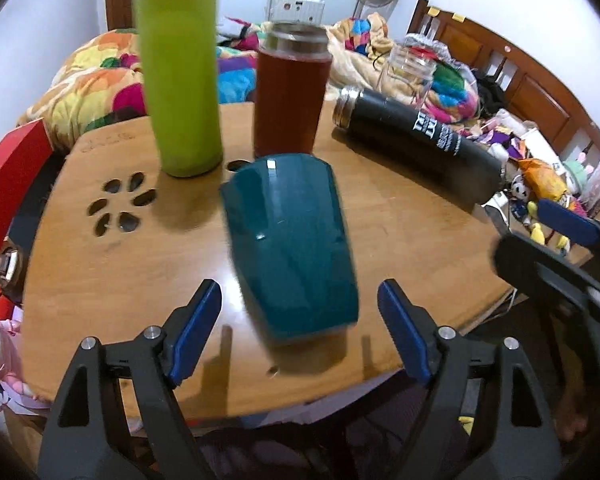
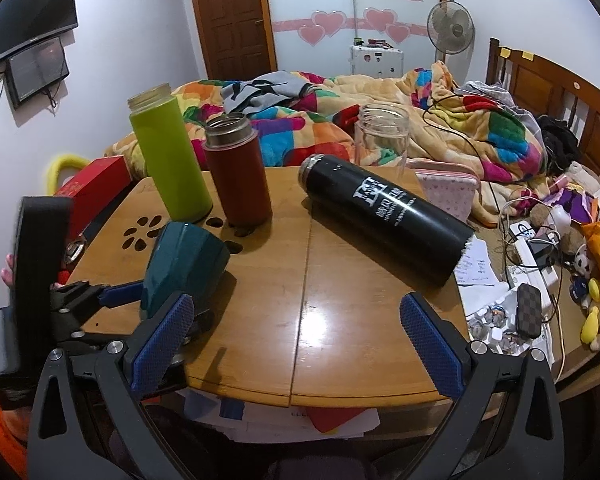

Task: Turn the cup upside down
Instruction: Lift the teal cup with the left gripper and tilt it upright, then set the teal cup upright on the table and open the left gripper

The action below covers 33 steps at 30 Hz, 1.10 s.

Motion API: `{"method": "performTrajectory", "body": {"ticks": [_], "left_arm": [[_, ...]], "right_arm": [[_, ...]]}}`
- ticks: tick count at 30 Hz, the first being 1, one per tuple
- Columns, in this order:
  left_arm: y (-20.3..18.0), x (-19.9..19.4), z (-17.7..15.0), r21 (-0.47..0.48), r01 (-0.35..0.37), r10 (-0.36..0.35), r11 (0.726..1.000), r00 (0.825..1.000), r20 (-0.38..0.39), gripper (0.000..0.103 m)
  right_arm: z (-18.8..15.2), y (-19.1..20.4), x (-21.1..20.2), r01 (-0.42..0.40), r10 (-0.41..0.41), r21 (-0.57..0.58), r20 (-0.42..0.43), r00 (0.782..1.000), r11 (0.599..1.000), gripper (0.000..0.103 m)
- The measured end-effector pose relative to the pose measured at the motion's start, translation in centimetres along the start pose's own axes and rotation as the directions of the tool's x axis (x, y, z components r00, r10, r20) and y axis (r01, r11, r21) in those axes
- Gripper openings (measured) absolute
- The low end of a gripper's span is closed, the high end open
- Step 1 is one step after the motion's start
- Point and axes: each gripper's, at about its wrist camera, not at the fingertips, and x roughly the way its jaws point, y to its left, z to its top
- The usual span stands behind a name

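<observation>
We saw the teal cup standing on the wooden counter with its narrower flat end up and its wider end down, tilted a little toward eleven o'clock in the left wrist view. Our left tool was spread open, its blue pads on either side of the cup's lower part and apart from it, gripping nothing. In the right wrist view the same cup sat at about nine o'clock on the counter, with the left tool reaching in beside it from the left edge. Our right tool was open as well and empty, hanging over the near edge of the counter at six o'clock, well apart from the cup. Behind the cup, toward eleven o'clock, stood a green bottle without a lid, and just beside it at twelve o'clock a red-brown flask with a metal neck; both were upright. A black flask with white lettering lay on its side toward two o'clock, its metal mouth pointing to the counter's middle. A clear glass jar stood beyond it at the far edge. Flower-shaped cutouts pierced the counter at nine o'clock of the cup in the left wrist view. A bed with a bright patchwork blanket lay behind the counter.
</observation>
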Motion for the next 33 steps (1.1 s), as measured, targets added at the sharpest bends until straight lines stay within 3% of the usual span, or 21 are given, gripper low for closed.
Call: {"method": "performTrajectory", "body": {"ticks": [3, 9, 12, 15, 21, 23, 33], "left_arm": [[1.8, -2.2, -0.9, -0.013, -0.017, 0.017, 1.0, 1.0, 0.022, 0.081], [6.7, -5.3, -1.6, -0.071, -0.155, 0.16, 0.985, 0.985, 0.063, 0.081], [8.7, -6.1, -1.5, -0.121, -0.168, 0.178, 0.978, 0.981, 0.075, 0.08], [9.7, -6.4, -0.9, -0.154, -0.125, 0.139, 0.98, 0.987, 0.078, 0.079], [7.4, -5.1, 1.0, -0.105, -0.063, 0.071, 0.992, 0.995, 0.075, 0.06], [6.3, -4.6, 1.5, -0.088, -0.034, 0.041, 0.996, 0.997, 0.072, 0.049], [2.2, -1.7, 3.8, -0.049, 0.122, -0.121, 0.991, 0.992, 0.035, 0.014]], "right_arm": [[0.0, 0.8, 0.5, -0.025, 0.025, -0.014, -0.007, 1.0, 1.0, 0.103], [0.0, 3.6, 3.2, -0.13, 0.128, -0.033, -0.061, 0.99, 0.991, 0.103], [-0.3, 5.6, 5.1, -0.187, 0.184, -0.032, -0.098, 0.978, 0.982, 0.102], [-0.8, 7.3, 6.8, -0.208, 0.201, -0.046, -0.126, 0.971, 0.977, 0.098], [-1.9, 8.1, 8.5, -0.2, 0.187, -0.068, -0.163, 0.969, 0.977, 0.072], [-2.0, 8.0, 8.5, -0.2, 0.187, -0.073, -0.158, 0.97, 0.977, 0.063], [-2.2, 7.0, 7.1, -0.179, 0.164, -0.128, -0.121, 0.979, 0.976, 0.053]]}}
